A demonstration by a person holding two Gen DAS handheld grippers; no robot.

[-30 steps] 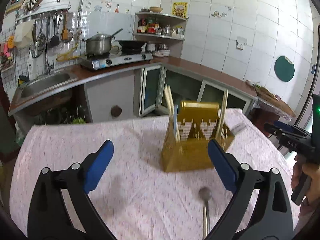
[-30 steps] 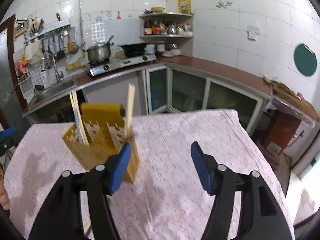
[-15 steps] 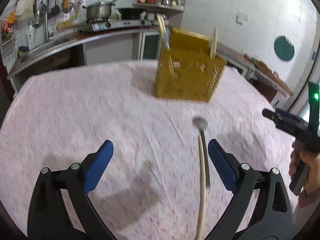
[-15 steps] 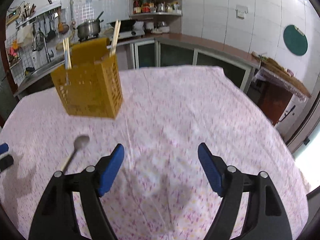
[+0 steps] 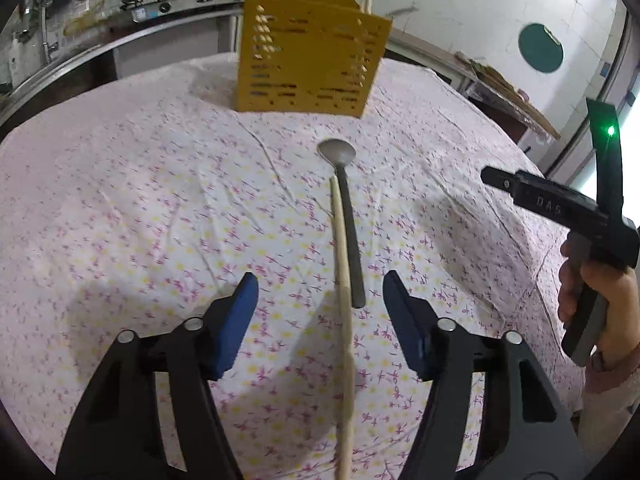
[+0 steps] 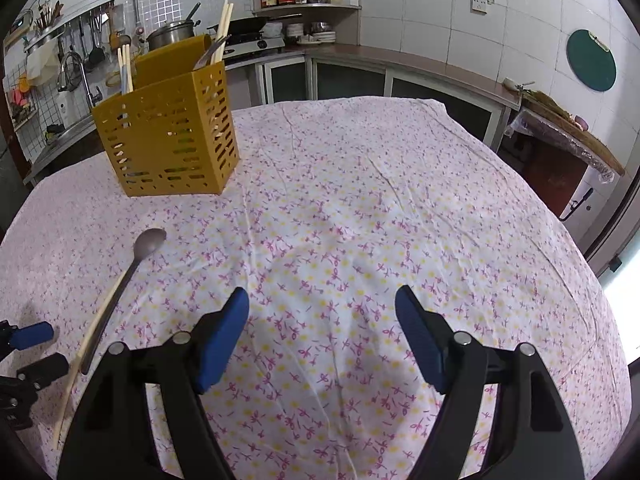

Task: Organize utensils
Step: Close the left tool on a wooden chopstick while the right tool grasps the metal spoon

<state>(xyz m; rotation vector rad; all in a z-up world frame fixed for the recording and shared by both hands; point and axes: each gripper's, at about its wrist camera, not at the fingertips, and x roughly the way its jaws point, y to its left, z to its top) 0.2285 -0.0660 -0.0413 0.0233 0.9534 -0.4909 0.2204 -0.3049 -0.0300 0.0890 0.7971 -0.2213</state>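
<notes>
Left gripper [image 5: 320,300] tilted down, jaws closing around spoon [image 5: 346,216], right gripper [image 6: 322,320] wide, empty

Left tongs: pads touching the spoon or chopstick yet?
Apart. In the left wrist view the left tongs, which have just been closing, straddle the spoon and chopstick, with tablecloth showing between each pad and both.

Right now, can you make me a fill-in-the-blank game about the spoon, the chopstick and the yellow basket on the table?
1. The spoon lies flat on the flowered tablecloth right beside a single ____.
2. The basket that stands on the table is ____ in colour.
3. The left gripper has its ____ pads on either side of the spoon's handle, not touching it.
4. Between the pads of the right gripper there is only ____.

Missing words: chopstick; yellow; blue; tablecloth
</notes>
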